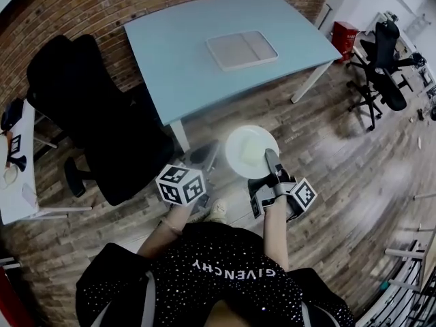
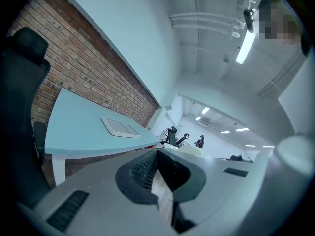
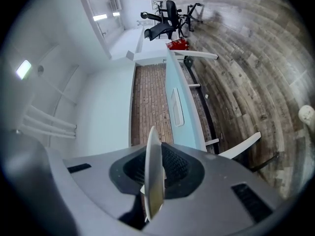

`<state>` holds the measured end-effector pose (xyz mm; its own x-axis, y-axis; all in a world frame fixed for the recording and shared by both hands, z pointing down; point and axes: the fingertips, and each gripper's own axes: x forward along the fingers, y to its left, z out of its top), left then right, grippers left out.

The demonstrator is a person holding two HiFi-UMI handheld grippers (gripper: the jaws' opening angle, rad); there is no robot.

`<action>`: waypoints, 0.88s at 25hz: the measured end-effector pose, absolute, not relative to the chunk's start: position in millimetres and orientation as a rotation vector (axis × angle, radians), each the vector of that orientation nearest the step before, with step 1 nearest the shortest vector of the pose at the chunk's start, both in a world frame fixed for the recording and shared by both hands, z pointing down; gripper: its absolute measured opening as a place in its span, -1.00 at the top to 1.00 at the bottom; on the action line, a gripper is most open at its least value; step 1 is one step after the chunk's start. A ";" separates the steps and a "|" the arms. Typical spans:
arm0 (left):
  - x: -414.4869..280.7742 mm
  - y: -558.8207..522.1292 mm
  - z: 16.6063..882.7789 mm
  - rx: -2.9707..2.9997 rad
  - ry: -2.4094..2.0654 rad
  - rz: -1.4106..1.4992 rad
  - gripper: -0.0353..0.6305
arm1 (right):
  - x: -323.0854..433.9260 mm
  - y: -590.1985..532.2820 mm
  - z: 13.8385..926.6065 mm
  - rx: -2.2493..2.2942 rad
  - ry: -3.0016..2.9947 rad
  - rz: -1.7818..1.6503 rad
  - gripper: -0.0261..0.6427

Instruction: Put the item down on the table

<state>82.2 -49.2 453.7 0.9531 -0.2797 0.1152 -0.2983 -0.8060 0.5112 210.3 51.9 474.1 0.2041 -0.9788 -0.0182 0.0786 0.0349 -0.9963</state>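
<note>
My right gripper (image 1: pixel 272 167) is shut on the near rim of a white round plate (image 1: pixel 249 151), held over the wooden floor in front of the person. In the right gripper view the plate (image 3: pixel 152 171) stands edge-on between the pads of the right gripper (image 3: pixel 153 183). The left gripper (image 1: pixel 197 162) hangs beside it, to the left, under its marker cube. In its own view the left gripper (image 2: pixel 160 183) is shut with nothing in it. The light blue table (image 1: pixel 177 53) lies ahead, beyond both grippers.
A shallow white tray (image 1: pixel 242 50) rests on the table's far middle. A black office chair (image 1: pixel 88 114) stands left of the table, another black chair (image 1: pixel 381 60) and a red bin (image 1: pixel 344 36) to the right. A white desk (image 1: pixel 17 176) is at the far left.
</note>
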 end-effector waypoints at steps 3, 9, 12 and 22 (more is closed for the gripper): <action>103.7 -62.5 459.1 2.547 -0.450 0.034 0.86 | 235.1 36.3 477.6 -1.212 1.030 -1.099 0.78; 123.1 -72.8 461.7 2.534 -0.516 0.035 0.86 | 264.7 18.0 478.8 -1.189 1.050 -1.128 0.78; 123.6 -81.7 462.6 2.525 -0.554 0.045 0.86 | 266.9 9.8 478.0 -1.171 1.055 -1.146 0.78; 171.0 -119.3 462.4 2.545 -0.525 0.094 0.86 | 306.9 -10.6 482.7 -1.181 0.988 -1.133 0.78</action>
